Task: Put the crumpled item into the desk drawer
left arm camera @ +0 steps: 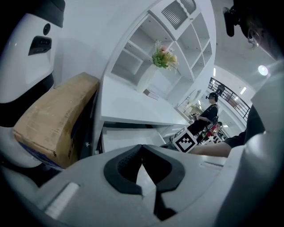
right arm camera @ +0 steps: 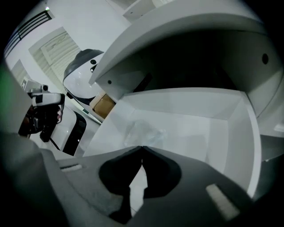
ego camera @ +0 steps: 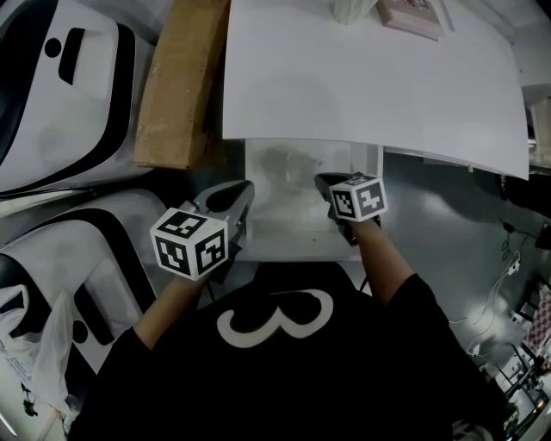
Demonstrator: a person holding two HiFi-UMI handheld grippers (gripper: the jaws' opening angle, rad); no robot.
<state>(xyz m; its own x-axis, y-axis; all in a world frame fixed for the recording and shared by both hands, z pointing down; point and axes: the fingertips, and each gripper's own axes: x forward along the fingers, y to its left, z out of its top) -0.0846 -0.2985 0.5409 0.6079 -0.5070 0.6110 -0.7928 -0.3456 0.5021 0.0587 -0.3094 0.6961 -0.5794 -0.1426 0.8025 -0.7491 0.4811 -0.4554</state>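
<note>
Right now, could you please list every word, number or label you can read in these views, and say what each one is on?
"3": large white figure on the person's black shirt, seen lying on its side.
Left marker cube and right marker cube: black-and-white square patterns only, no letters.
Flat item at the desk's far edge: print too small to read.

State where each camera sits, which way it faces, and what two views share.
Head view: person's head, steeply down onto the open white desk drawer; both forearms show.
Left gripper view: on the left gripper, along shut jaws toward the brown cardboard box; right forearm shows.
Right gripper view: on the right gripper, jaws shut, into the drawer.
Shared: head and right gripper views both show the crumpled clear plastic item in the drawer.
</note>
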